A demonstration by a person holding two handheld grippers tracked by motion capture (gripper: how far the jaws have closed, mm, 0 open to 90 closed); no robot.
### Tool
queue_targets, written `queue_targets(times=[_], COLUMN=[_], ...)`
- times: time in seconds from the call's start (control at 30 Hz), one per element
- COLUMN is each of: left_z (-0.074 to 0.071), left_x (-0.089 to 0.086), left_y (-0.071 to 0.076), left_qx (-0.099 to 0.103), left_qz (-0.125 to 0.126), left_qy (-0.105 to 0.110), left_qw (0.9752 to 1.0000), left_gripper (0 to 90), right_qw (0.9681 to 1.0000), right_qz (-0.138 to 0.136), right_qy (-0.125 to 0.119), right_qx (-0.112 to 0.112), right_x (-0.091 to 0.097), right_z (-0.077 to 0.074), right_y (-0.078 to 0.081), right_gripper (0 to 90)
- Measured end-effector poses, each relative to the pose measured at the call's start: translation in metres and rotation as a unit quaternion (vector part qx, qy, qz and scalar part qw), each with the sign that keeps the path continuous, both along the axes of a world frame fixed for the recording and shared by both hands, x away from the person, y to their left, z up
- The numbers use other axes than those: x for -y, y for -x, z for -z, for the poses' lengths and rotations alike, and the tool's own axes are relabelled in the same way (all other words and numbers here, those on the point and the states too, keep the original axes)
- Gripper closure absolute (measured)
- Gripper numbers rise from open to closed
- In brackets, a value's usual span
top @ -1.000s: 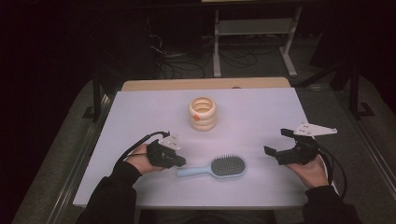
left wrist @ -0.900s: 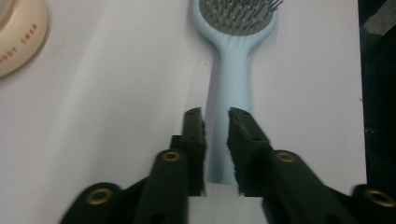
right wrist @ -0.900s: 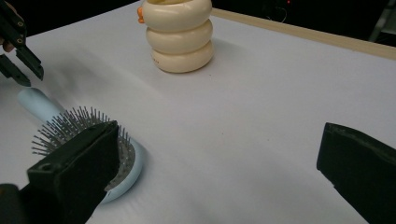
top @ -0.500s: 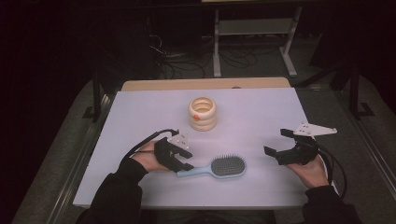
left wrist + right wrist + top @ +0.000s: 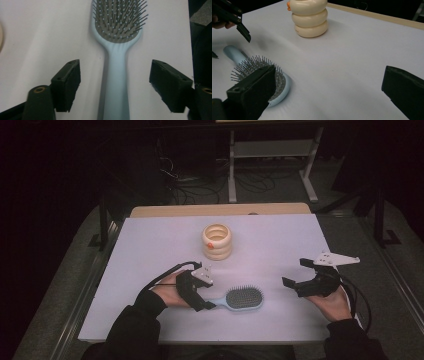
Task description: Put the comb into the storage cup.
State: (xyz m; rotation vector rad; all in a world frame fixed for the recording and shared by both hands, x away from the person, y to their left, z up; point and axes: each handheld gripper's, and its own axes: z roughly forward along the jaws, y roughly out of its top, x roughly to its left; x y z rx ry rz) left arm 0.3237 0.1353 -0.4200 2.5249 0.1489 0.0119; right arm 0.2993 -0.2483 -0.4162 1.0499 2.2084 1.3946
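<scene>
Left tongs (image 5: 206,296) just opened since moment ago; jaws now apart, straddling handle of pale blue hairbrush (image 5: 239,299), pads clear of it on both sides. My read: brush just let go, set-down done, or else fresh grip being lined up.

Brush lies flat on white surface (image 5: 150,245) near front edge, about midway along it, bristles up, handle toward my left hand.

Cream ringed toy (image 5: 217,241) stands toward back edge, untouched.

Right tongs (image 5: 294,272) near right edge, jaws wide apart, holding nothing.
</scene>
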Motion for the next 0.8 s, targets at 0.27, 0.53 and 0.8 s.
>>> queue_targets(times=[0.27, 0.53, 0.8], left_z=[0.011, 0.019, 0.022], left_x=[0.016, 0.023, 0.023], left_y=[0.002, 0.001, -0.003], left_qx=[0.003, -0.007, -0.01], left_qz=[0.004, 0.017, 0.017], left_qy=[-0.014, -0.025, -0.024], left_qw=[0.9999, 0.9995, 0.9995], left_gripper=[15.2, 17.0, 20.6], right_qw=[1.0, 1.0, 1.0], right_qz=[-0.001, -0.002, -0.003], right_qy=[0.0, 0.0, 0.001], right_qx=[0.0, 0.0, 0.0], right_x=[0.0, 0.0, 0.0], right_z=[0.0, 0.0, 0.0], right_y=[0.0, 0.0, 0.0], right_gripper=[0.0, 0.0, 0.0])
